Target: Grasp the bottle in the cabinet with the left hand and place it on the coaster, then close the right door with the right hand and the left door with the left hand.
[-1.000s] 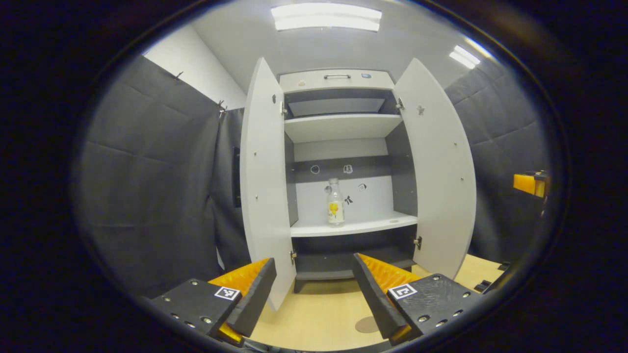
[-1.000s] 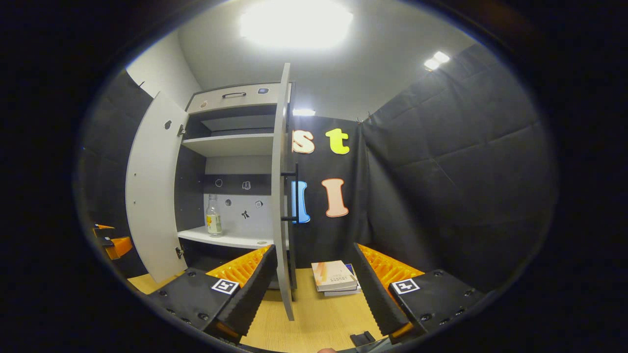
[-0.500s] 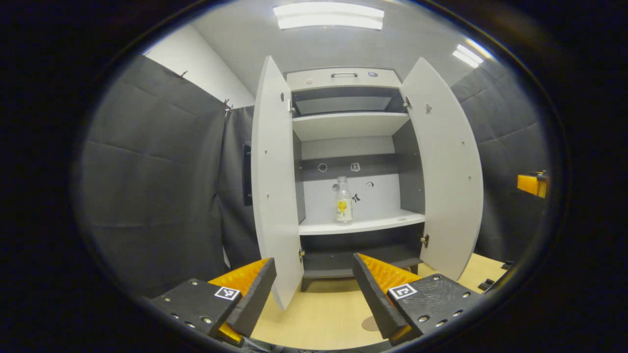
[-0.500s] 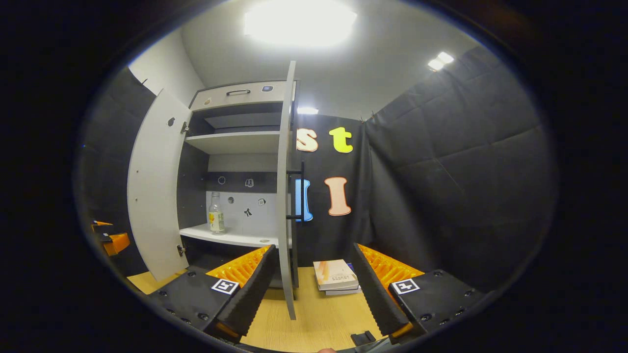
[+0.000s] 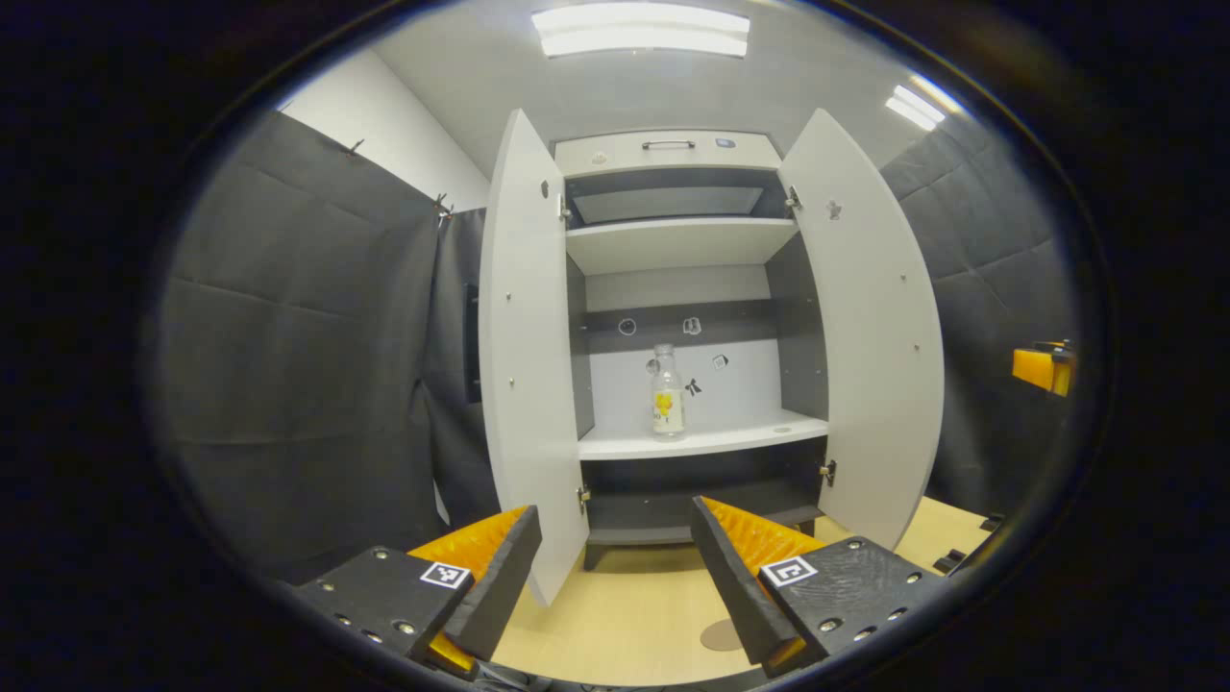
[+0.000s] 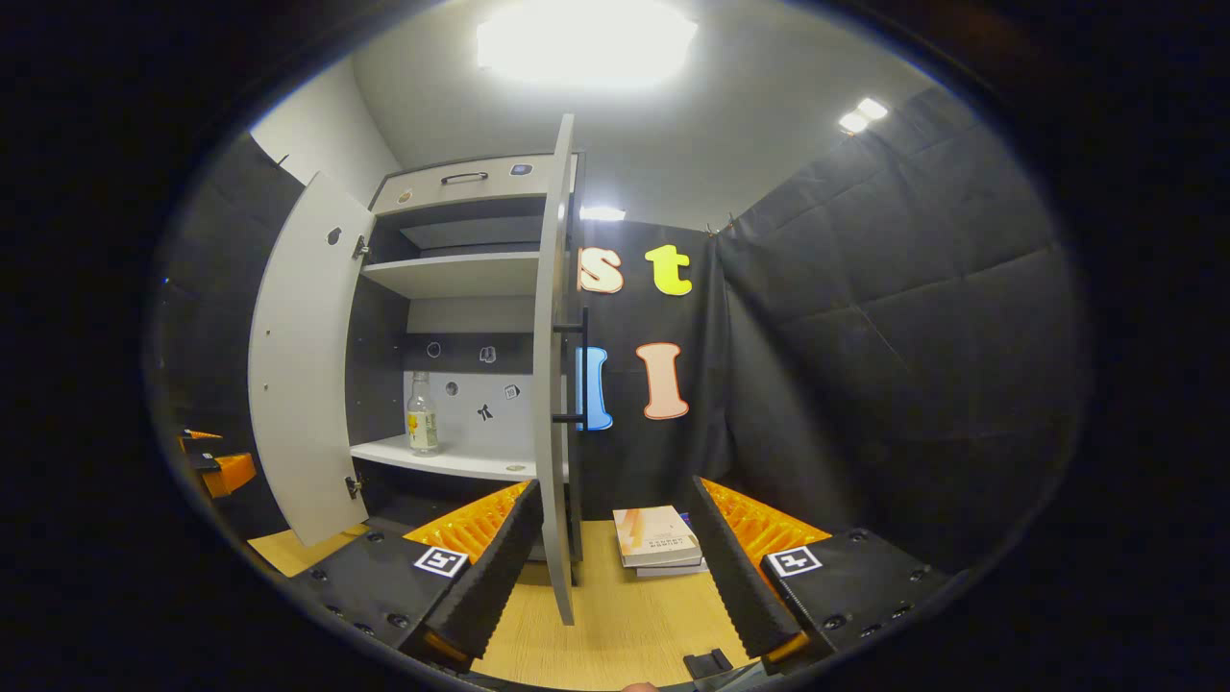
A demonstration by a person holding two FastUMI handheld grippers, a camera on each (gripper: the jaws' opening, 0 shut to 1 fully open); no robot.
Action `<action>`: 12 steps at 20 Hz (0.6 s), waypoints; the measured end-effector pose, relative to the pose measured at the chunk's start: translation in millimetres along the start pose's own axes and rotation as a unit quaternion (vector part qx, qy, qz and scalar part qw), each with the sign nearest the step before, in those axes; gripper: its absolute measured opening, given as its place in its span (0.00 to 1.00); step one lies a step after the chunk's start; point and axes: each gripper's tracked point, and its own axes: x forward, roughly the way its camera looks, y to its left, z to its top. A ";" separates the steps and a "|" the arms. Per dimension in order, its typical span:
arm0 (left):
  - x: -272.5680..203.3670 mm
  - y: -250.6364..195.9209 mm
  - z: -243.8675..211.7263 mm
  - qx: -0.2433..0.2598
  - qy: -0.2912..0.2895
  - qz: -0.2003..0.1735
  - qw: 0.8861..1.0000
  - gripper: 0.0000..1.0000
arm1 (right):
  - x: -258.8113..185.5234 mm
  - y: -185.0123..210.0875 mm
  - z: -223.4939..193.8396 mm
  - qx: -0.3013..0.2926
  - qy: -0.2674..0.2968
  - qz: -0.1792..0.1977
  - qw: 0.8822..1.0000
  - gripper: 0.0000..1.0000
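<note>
A clear bottle (image 5: 667,393) with a yellow label stands upright on the cabinet's lower white shelf (image 5: 706,441); the right gripper view has the bottle (image 6: 420,414) too. Both cabinet doors stand wide open: the left door (image 5: 524,356) and the right door (image 5: 870,327). The right door (image 6: 553,365) appears edge-on with its dark handle. A round coaster (image 5: 721,635) lies on the wooden table in front of the cabinet. My left gripper (image 5: 615,577) is open, well short of the cabinet. My right gripper (image 6: 615,567) is open, near the right door's edge.
A stack of books (image 6: 658,543) lies on the wooden table (image 6: 615,625) to the right of the cabinet. A small dark object (image 6: 709,663) sits near the table's front edge. The upper shelf (image 5: 677,240) is bare. Padded dark walls close in on both sides.
Both views shifted slightly; the cabinet sits a little higher and nearer in the left gripper view. Doors, bottle and both grippers' openings are unchanged.
</note>
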 end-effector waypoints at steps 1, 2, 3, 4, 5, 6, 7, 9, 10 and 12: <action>-0.4 -0.8 3.0 -0.002 0.000 -0.001 1.000 0.94 | 0.5 -3.5 -2.6 -0.002 0.002 0.001 1.000 0.97; -1.1 -1.6 5.8 -0.004 -0.002 -0.003 1.000 0.94 | 1.6 -7.3 -4.9 -0.003 0.004 0.002 1.000 0.97; -1.7 -3.3 10.5 -0.003 -0.004 -0.004 1.000 0.94 | 2.6 -11.2 -7.0 -0.003 0.005 0.003 1.000 0.97; -4.2 -7.7 15.9 -0.001 -0.007 -0.004 1.000 0.94 | 3.8 -14.3 -9.0 -0.002 0.007 0.006 1.000 0.97; -4.3 -15.4 22.2 0.003 -0.010 -0.003 1.000 0.94 | 5.3 -17.9 -10.9 -0.001 0.009 0.009 1.000 0.97; -3.4 -28.1 25.9 0.007 -0.013 -0.003 1.000 0.94 | 7.4 -22.2 -14.5 0.000 0.010 0.013 1.000 0.97; -0.7 -36.0 31.4 0.010 -0.015 -0.003 1.000 0.94 | 9.2 -27.0 -16.8 0.000 0.012 0.016 1.000 0.97; 6.7 -46.4 40.7 0.011 -0.019 -0.004 1.000 0.94 | 14.3 -35.0 -23.2 0.000 0.014 0.024 1.000 0.97; 10.7 -51.8 43.8 0.010 -0.021 -0.006 1.000 0.94 | 15.9 -38.7 -26.3 -0.001 0.014 0.030 0.999 0.97; 22.4 -63.1 48.9 0.007 -0.017 -0.006 1.000 0.94 | 18.7 -46.8 -31.9 -0.002 0.016 0.035 0.999 0.97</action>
